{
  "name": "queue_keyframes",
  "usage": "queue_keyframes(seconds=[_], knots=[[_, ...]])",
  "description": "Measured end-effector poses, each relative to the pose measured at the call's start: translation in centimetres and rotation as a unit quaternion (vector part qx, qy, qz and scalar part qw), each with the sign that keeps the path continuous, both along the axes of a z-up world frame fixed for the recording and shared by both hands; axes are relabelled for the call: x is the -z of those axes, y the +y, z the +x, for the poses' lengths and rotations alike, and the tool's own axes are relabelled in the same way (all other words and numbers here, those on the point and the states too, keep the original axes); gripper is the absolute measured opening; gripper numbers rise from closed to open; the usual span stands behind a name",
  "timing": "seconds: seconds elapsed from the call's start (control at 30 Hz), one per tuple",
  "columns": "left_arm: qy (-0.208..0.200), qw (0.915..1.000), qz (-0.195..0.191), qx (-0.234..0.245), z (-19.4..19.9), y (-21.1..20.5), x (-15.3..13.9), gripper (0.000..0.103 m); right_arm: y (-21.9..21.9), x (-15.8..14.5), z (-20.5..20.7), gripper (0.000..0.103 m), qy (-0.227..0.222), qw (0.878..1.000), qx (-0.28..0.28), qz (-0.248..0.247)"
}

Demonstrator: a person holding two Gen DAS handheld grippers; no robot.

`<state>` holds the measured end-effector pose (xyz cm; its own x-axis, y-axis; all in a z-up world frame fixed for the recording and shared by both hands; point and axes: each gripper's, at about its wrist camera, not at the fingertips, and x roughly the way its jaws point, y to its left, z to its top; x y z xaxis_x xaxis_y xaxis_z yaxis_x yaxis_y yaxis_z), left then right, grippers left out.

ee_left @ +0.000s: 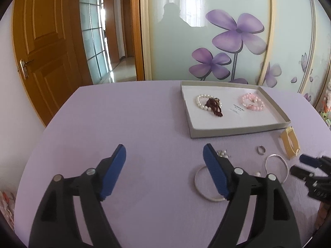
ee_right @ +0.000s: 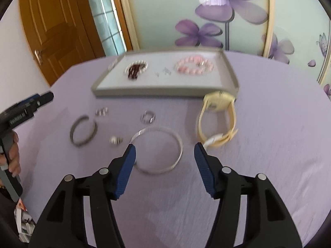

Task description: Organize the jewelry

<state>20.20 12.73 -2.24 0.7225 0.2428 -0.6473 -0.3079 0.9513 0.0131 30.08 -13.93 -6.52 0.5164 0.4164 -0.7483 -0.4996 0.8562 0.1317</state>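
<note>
The left gripper [ee_left: 164, 157] hangs over the lilac tablecloth [ee_left: 124, 113] with its jaws wide apart and nothing between them. Just behind its right finger lies a silver bangle [ee_left: 206, 186], partly hidden by that finger; a small cluster of pearl earrings [ee_left: 223, 153] sits just beyond that fingertip. Ahead and to its right stands the shallow grey tray [ee_left: 238, 132], holding a white pearl bracelet [ee_left: 201, 101] with a dark red beaded piece [ee_left: 215, 106] across it, and a pink bead bracelet [ee_left: 251, 102] further right.

The right gripper [ee_right: 164, 155] is likewise open and empty. A thin silver hoop [ee_right: 178, 142] lies between and just beyond its fingertips, its near-left edge hidden behind the left finger. Ahead of the hoop is a small silver ring [ee_right: 148, 116]; off to the left, a small pearl piece [ee_right: 115, 140]. Just beyond the right fingertip lies a cream-yellow watch [ee_right: 219, 111], close against the tray's front wall.
</note>
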Motion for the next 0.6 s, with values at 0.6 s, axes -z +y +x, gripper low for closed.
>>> queue_keyframes(seconds=[0.6], knots=[[0.015, 0.9997, -0.021, 0.005, -1.0, 0.4, 1.4, 0.080, 4.5, 2.8, 0.6, 0.089, 0.007, 0.997, -0.016, -0.075]])
